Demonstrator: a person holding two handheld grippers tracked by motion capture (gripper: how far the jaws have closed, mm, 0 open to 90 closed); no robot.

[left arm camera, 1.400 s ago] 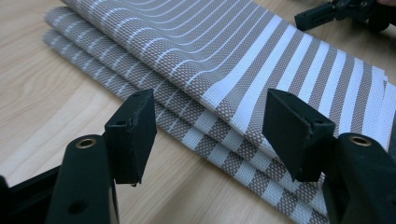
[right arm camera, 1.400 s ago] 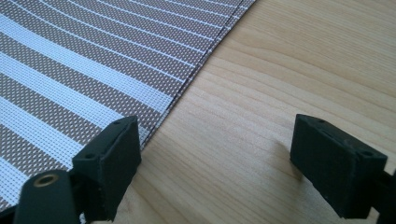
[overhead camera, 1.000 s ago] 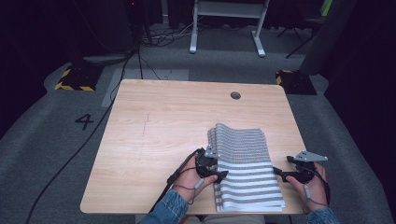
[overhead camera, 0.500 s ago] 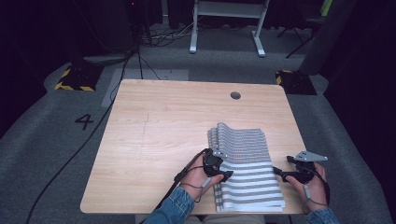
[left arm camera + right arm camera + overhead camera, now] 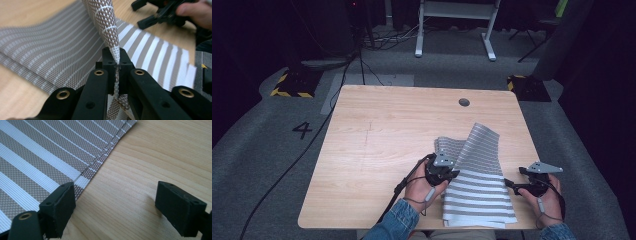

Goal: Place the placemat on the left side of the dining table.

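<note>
now left gripper [image 5: 445,171] fingers clamp one striped cloth [image 5: 479,190]; right gripper [image 5: 518,184] fingers apart.

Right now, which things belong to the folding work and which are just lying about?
In the job:
striped cloth, one layer lifted
left tool, shut on the cloth's edge
right tool, open beside the cloth's edge

Lying about:
table, which bears the cloth
black cable on the floor

Bright table [image 5: 377,150], dark surroundings; close views blur toward edges.
</note>
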